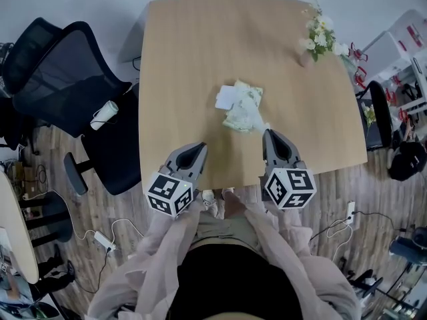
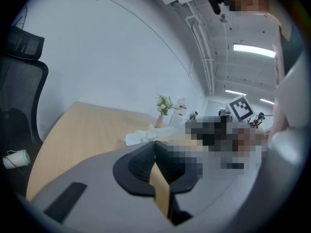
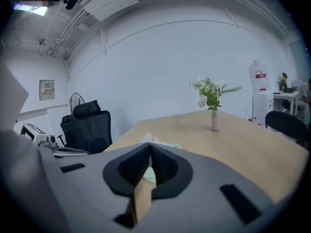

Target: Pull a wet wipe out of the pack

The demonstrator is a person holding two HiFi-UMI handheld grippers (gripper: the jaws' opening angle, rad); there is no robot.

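The wet wipe pack (image 1: 244, 105) lies mid-table, pale green, with a white flap (image 1: 225, 97) turned open at its left end. A crumpled white wet wipe (image 1: 252, 119) spills from the pack toward me, and its corner reaches the tips of my right gripper (image 1: 267, 133). That gripper's jaws are pressed together on that corner; in the right gripper view the wipe (image 3: 147, 138) peeks just above my right gripper (image 3: 150, 144). My left gripper (image 1: 201, 147) hovers near the table's front edge, left of the pack, shut with nothing in it. In its own view my left gripper (image 2: 155, 142) points at the pack (image 2: 143, 136).
A small vase of white flowers (image 1: 315, 37) stands at the table's far right. Black office chairs (image 1: 67, 85) sit left of the table (image 1: 200, 39), one with a paper cup (image 1: 103, 115) on it. Another chair (image 1: 379, 115) is at the right; cables lie on the floor.
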